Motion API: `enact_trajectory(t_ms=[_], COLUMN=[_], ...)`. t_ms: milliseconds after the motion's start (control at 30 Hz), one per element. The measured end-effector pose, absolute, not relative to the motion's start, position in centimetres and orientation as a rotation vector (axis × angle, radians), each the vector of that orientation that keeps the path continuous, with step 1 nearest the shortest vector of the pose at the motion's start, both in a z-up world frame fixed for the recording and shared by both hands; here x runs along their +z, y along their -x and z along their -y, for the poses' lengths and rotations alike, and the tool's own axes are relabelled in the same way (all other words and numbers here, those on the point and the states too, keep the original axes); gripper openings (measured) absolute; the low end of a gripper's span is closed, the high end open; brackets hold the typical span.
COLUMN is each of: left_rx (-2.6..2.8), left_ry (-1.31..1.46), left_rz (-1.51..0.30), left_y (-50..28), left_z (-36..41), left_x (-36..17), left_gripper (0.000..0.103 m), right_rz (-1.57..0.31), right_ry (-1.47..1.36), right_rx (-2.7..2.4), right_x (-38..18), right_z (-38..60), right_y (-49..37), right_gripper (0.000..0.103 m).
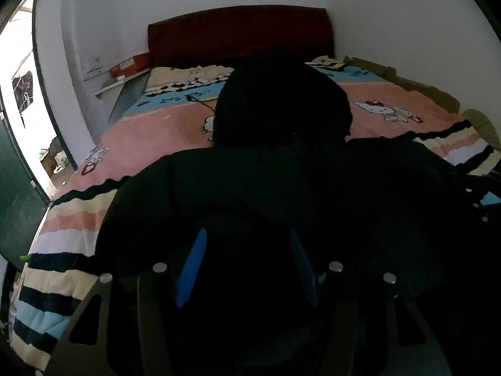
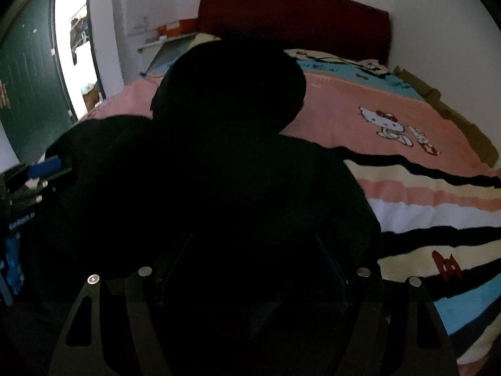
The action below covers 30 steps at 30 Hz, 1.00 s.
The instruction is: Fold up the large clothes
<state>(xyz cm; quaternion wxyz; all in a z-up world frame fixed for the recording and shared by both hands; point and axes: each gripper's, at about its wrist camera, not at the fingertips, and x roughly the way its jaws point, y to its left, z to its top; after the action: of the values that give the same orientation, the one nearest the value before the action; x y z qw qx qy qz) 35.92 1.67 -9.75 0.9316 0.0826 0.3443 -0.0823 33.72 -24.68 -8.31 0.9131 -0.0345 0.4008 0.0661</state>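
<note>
Garment: a big black hooded top (image 1: 313, 188) lies spread on the bed, hood (image 1: 281, 109) pointing toward the headboard, its body at the foot end, nearest both grippers. It's so dark that folds and seams barely show.

Hood: a rounded black dome, lying on the pink middle of the blanket between garment body and headboard.

Left gripper: (image 1: 247, 266) low over the garment's near edge, blue pads (image 1: 192, 266) standing well apart with black cloth filling the space between them. Whether the pads actually press on that cloth, I can't tell; it's all one dark mass.

Right gripper: (image 2: 253, 266) same story over the garment's other side, dark fingers (image 2: 332, 263) set wide, black fabric between and under them. Pinching it or just hovering? Can't tell.

Other tool: from the right wrist view, the left gripper's blue pad shows at the garment's far left edge.

Blanket: (image 2: 422, 200) under the garment, pink with cartoon cat prints, and cream, white, black and blue stripes toward the foot end.

Headboard: (image 1: 241, 31) dark red, beyond the hood, against a white wall.

Box: an orange box (image 1: 130, 65) on a shelf, left of the headboard.

Door: green door (image 2: 28, 87), left of the garment, standing open beside a bright doorway.
</note>
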Motion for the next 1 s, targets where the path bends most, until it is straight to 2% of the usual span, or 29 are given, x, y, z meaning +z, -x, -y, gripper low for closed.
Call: enact_trajectory(t_ms=[300, 600, 767, 1000], left_rx=[-0.162, -0.042, 0.006, 0.026], left_ry=[-0.172, -0.145, -0.143, -0.192], left_rz=[-0.708, -0.662, -0.74, -0.732], left_y=[-35.9, -36.7, -38.8, -38.6], left_z=[-1.9, -5.2, -6.7, -5.8], left_x=[-10.3, -8.4, -11.5, -12.4], left_gripper=[0.053, 0.053, 0.054, 0.055], right_rz=[-0.879, -0.822, -0.867, -0.898], right_ry=[0.06, 0.04, 0.045, 0.045], right_rx=[0.144, 0.115, 0.093, 0.108], right_x=[-10.6, -8.1, -9.7, -11.4], right_z=[24.8, 26.4, 26.8, 26.7], right_y=[-34.6, -33.7, -34.6, -35.3], right_gripper=[0.074, 0.074, 0.075, 0.081])
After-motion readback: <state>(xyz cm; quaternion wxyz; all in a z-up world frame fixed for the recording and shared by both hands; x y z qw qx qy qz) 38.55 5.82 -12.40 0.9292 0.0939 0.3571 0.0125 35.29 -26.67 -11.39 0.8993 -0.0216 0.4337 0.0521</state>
